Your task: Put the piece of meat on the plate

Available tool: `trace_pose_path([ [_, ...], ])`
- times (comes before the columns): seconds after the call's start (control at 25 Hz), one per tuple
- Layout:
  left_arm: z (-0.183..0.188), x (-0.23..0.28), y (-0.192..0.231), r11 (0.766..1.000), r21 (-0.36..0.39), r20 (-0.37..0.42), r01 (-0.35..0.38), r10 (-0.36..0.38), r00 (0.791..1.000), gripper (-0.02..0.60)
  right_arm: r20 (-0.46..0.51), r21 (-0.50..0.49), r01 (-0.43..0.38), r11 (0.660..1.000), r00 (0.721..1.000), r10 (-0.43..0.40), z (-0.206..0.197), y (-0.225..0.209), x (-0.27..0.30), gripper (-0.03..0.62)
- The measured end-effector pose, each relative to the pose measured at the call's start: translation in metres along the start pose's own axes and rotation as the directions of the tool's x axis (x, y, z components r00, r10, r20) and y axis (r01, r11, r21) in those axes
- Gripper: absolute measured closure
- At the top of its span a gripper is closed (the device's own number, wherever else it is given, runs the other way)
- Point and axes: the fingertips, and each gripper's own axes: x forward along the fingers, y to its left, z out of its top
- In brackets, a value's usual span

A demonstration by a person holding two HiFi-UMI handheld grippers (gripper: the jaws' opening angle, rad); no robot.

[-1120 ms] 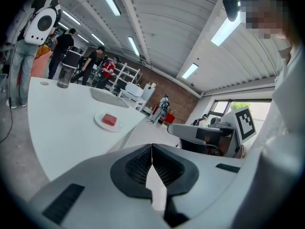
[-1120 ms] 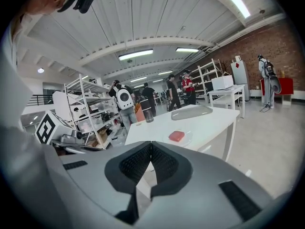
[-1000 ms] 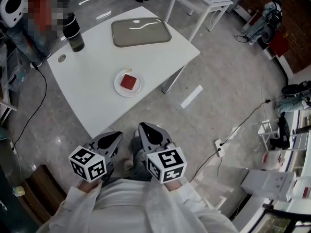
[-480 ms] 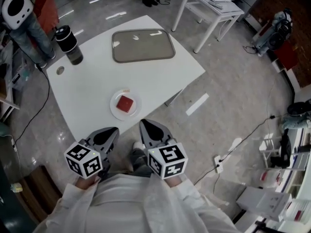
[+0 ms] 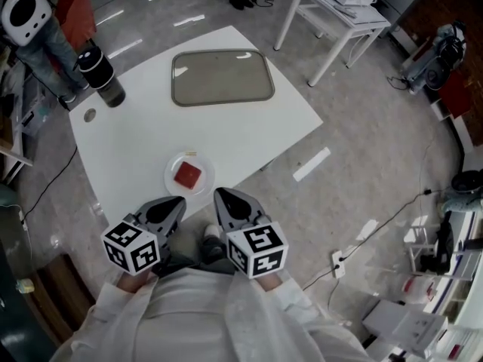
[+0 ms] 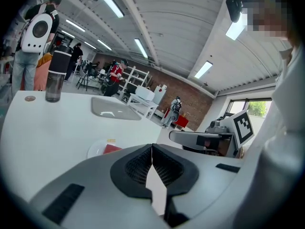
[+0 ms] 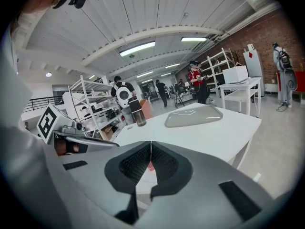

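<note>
Plate [image 5: 173,188] now nearer, just ahead of tongs | meat [image 5: 188,174] lies on it, on desk [image 5: 234,138] | left tongs [image 5: 173,206], right tongs [image 5: 225,201] pressed together, empty | task looks done

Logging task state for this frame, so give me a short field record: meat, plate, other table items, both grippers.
meat: red square piece of meat, lying on the plate
plate: round white plate, near edge of the white table
tray: grey rectangular tray, empty, far side
tumbler: dark tumbler, far left corner
left gripper: shut, empty, held near body
right gripper: shut, empty, held near body
</note>
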Motion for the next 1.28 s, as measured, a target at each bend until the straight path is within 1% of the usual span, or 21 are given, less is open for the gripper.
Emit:
trace_pose_path([
  [0.2,-0.003,0.005,0.004,1.000,-0.016,-0.025,-0.003,0.003,1.000,0.571,-0.023,0.017,-0.021,1.000,1.000,0.021,-0.005,0.000,0.009,0.579],
  [0.4,-0.007,0.004,0.012,1.000,-0.024,-0.048,0.013,-0.015,0.999,0.571,-0.045,0.022,-0.011,1.000,0.999,0.012,-0.011,0.004,0.019,0.579],
  [0.64,-0.006,0.005,0.022,0.999,-0.032,-0.086,0.036,-0.039,0.996,0.571,-0.055,0.035,0.006,0.999,0.998,-0.004,-0.008,0.007,0.028,0.579],
  [0.84,-0.011,0.006,0.030,0.998,-0.035,-0.124,0.055,-0.059,0.991,0.571,-0.082,0.041,-0.011,0.999,0.997,0.015,-0.015,0.019,0.035,0.579],
  [0.96,-0.017,0.005,0.032,0.997,-0.057,-0.139,0.054,-0.062,0.988,0.571,-0.104,0.050,-0.009,0.999,0.995,0.014,-0.022,0.024,0.033,0.579],
  [1.28,-0.033,0.004,0.050,0.989,-0.140,-0.161,0.040,-0.062,0.985,0.571,-0.154,0.098,0.040,0.994,0.988,-0.024,-0.042,0.014,0.039,0.579],
])
